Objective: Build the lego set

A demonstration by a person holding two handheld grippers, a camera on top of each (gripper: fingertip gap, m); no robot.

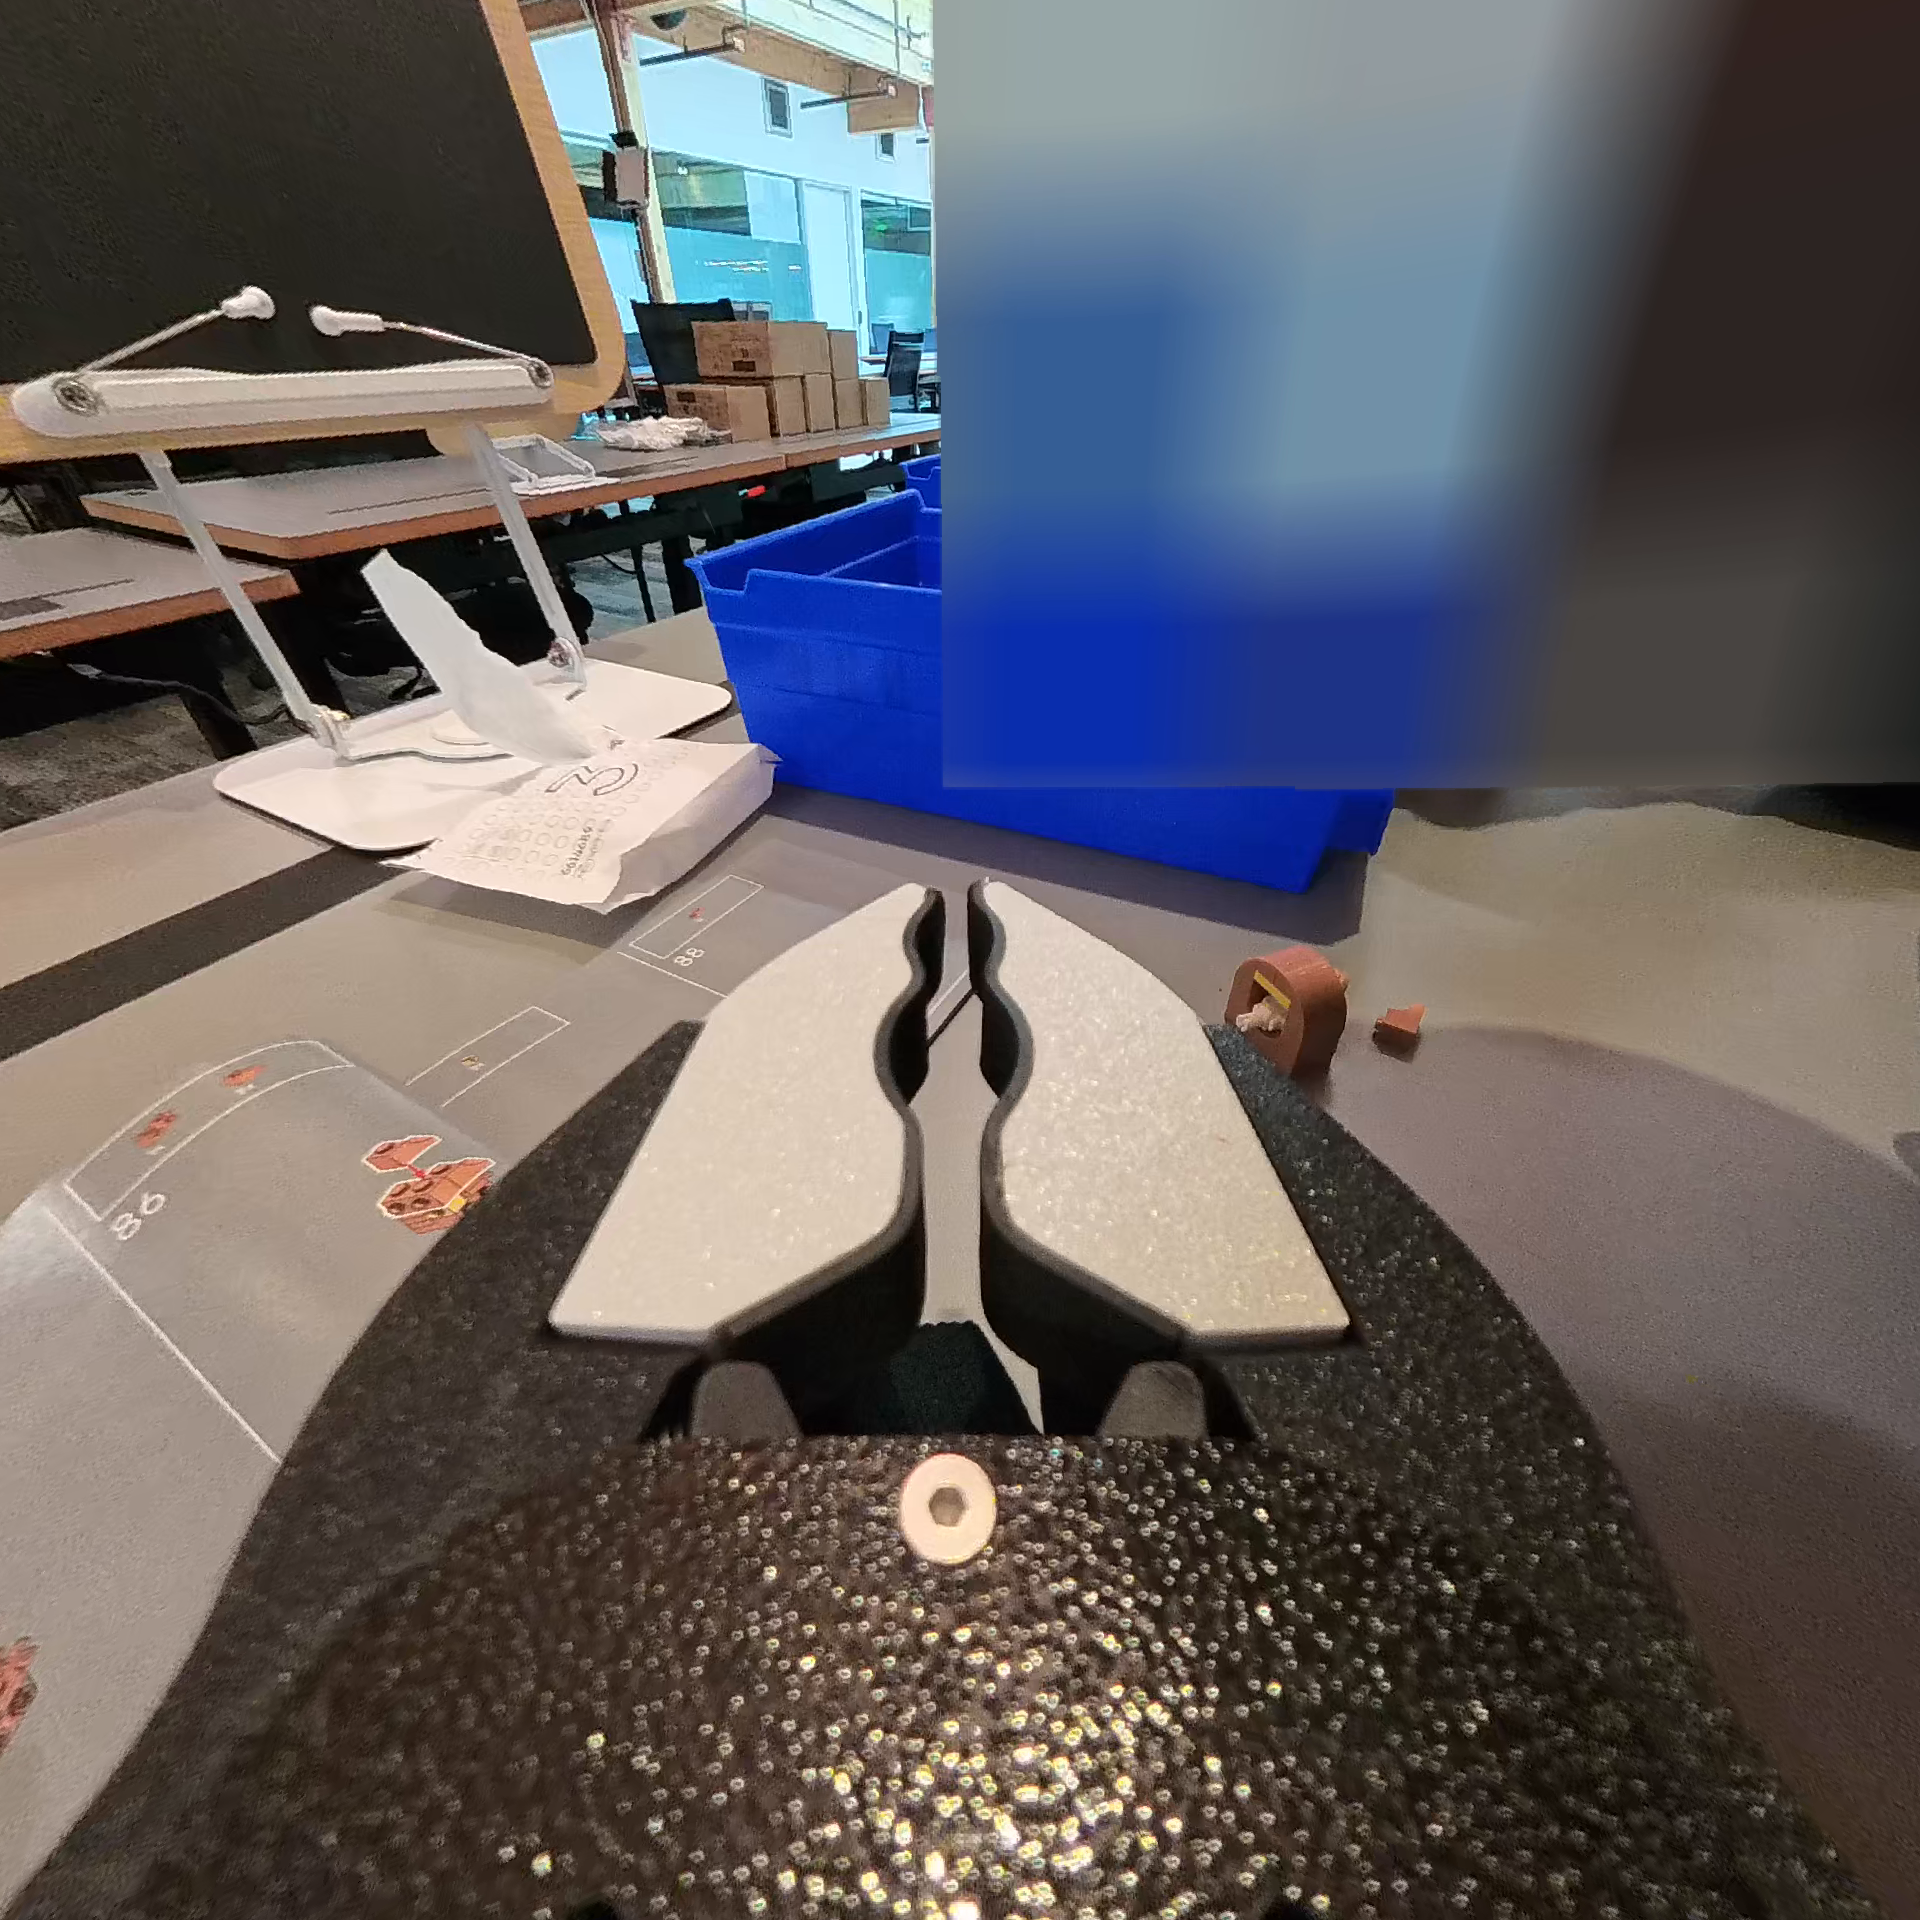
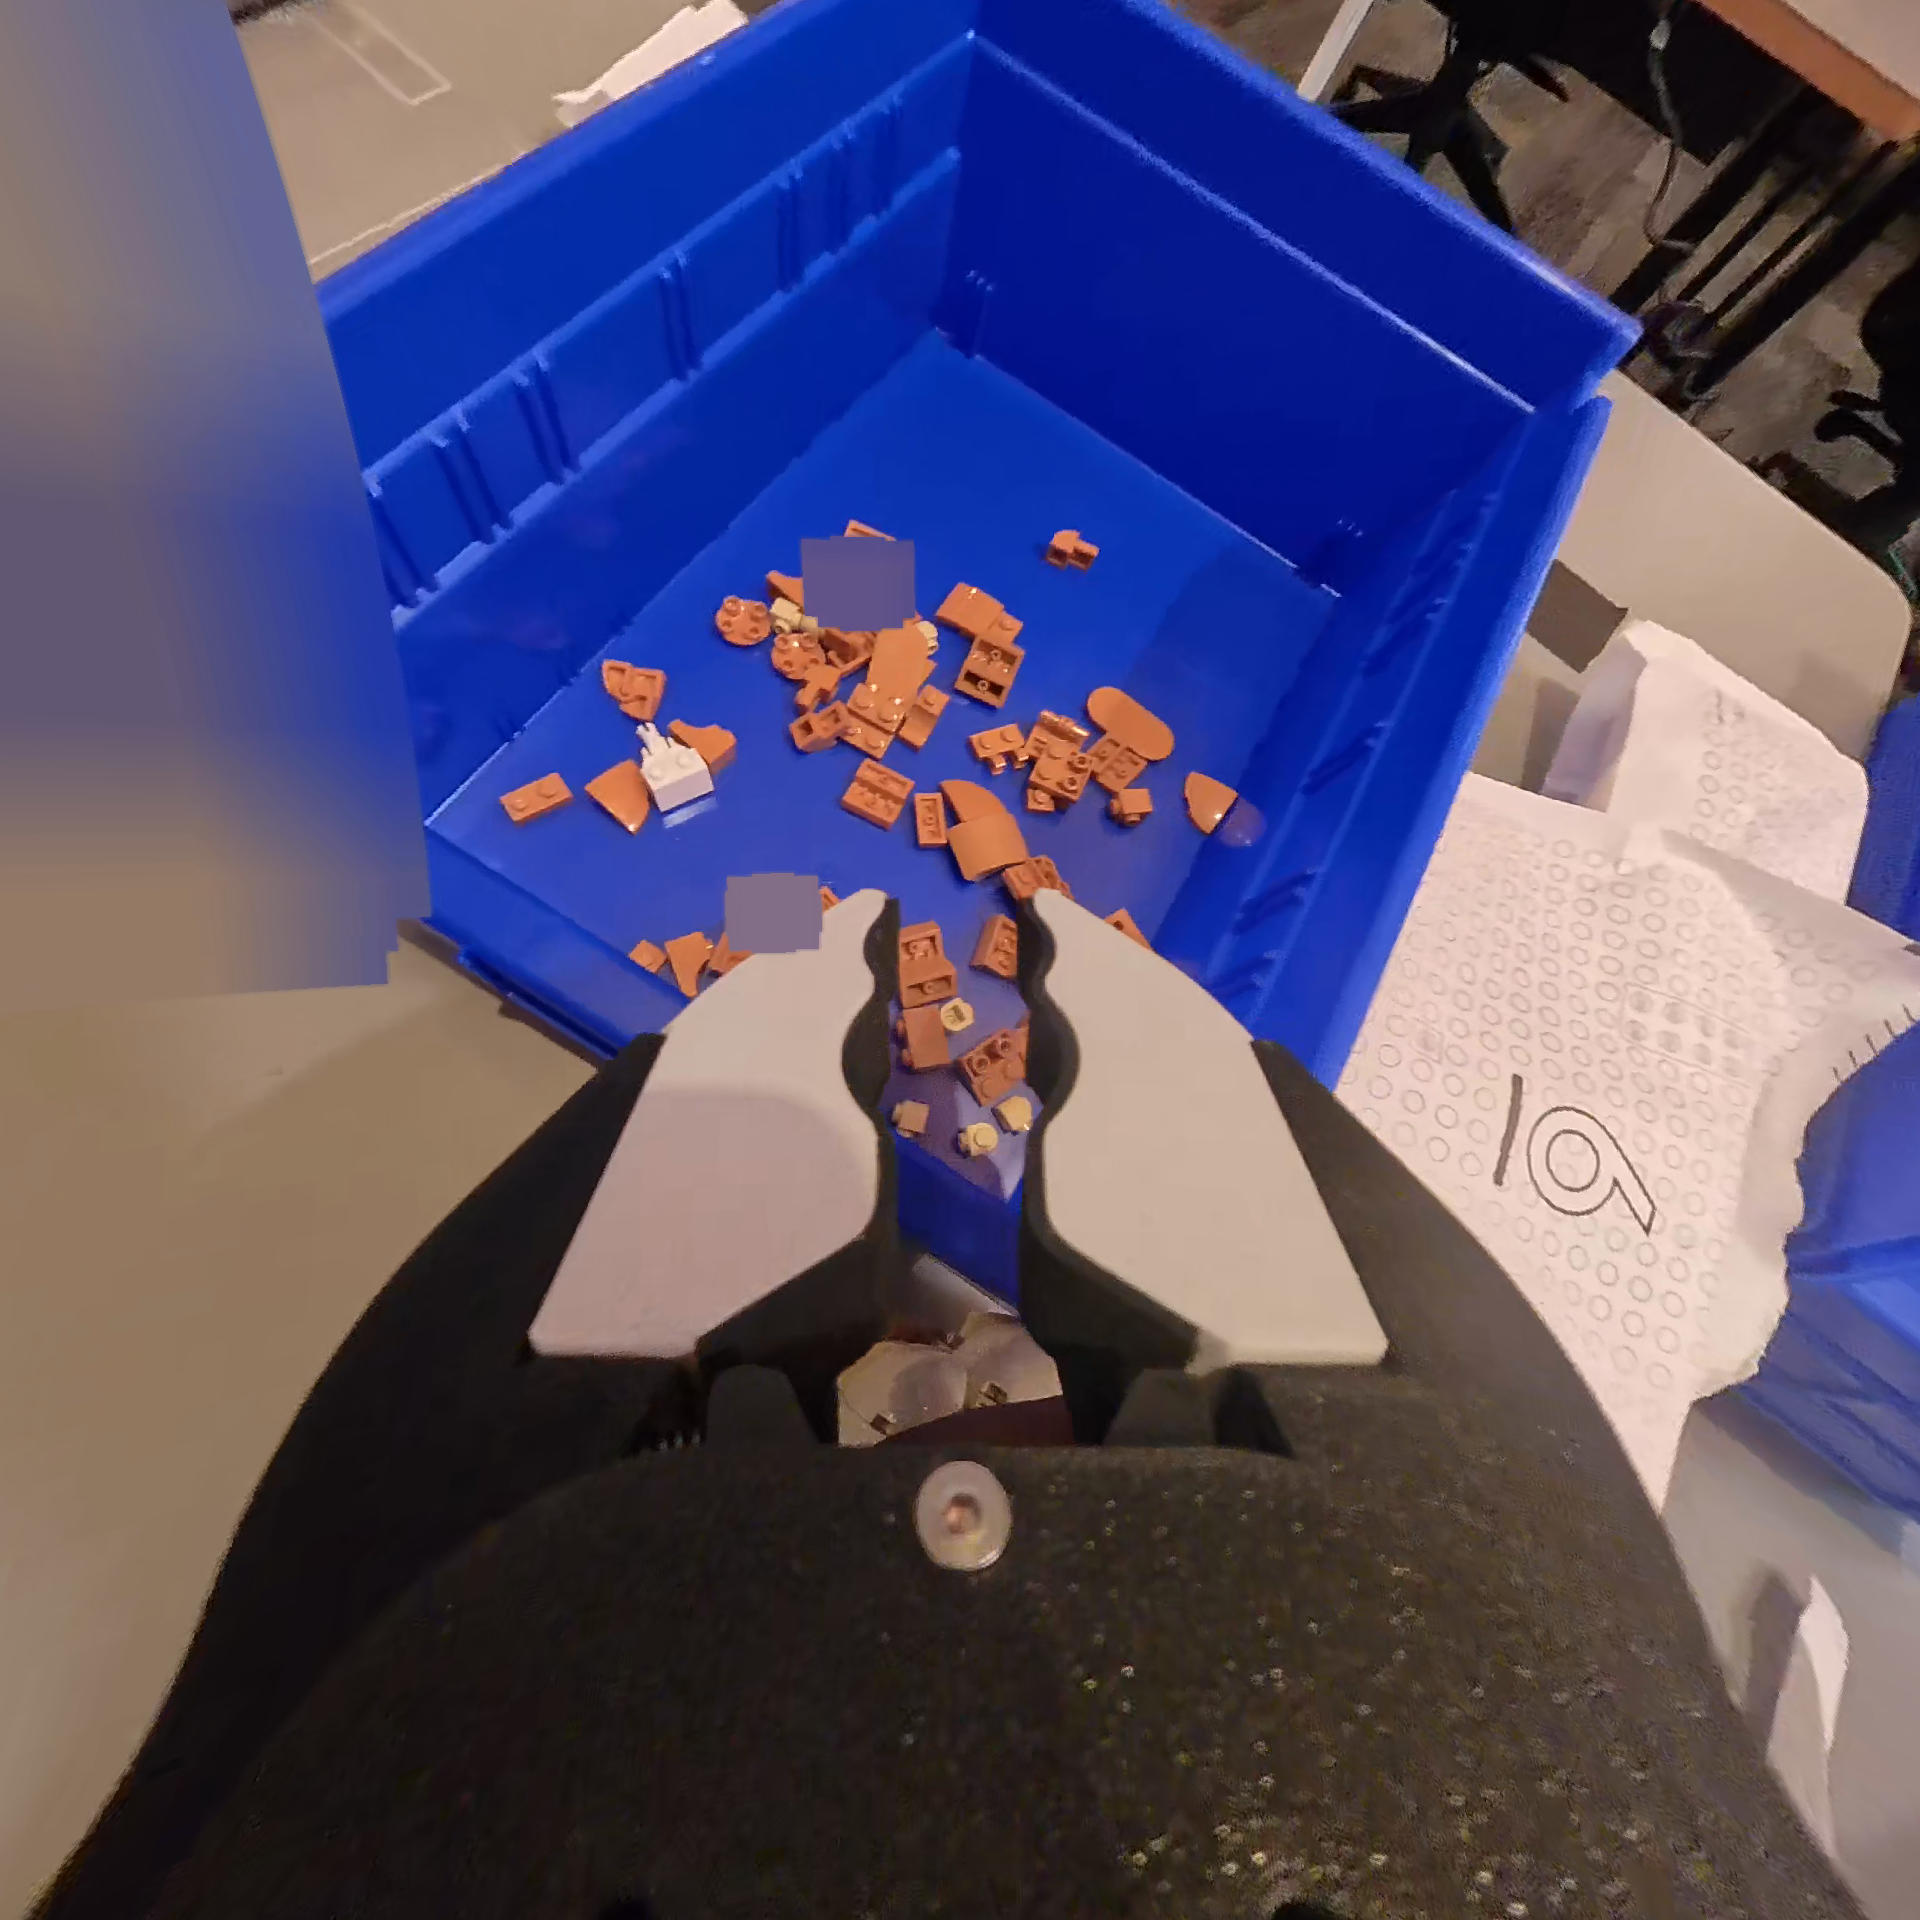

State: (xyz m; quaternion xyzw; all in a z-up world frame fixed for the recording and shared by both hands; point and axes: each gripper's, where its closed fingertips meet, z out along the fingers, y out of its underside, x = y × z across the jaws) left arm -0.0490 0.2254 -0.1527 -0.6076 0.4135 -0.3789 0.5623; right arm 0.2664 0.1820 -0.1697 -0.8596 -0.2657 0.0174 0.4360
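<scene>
The right claw [image 2: 956, 920] hangs over the near edge of the blue bin [image 2: 1299, 343], its fingers spread a little with nothing pinched; brown bricks [image 2: 925, 966] lie on the bin floor right under the gap, and a small tan stud [image 2: 954, 1016] sits among them; a clean pick here would, by my reckoning, call for coming straight down on one brick that lies apart, so the pads do not catch its neighbours; farther in, more brown bricks scatter across the floor with a white brick [image 2: 681, 779] to the left; a torn paper bag [image 2: 1621, 1039] lies right of the bin. The left claw [image 1: 956, 904] sits low over the grey mat [image 1: 1558, 1247], its fingers drawn nearly together, a thin slit between the tips and nothing in it; just right of it stands a small brown build [image 1: 1294, 1003] with a brown chip [image 1: 1397, 1023] beside it, both apart from the claw; far left lies another paper bag [image 1: 603, 821] before a white stand [image 1: 343, 779]; the bin's wall rises beyond.
</scene>
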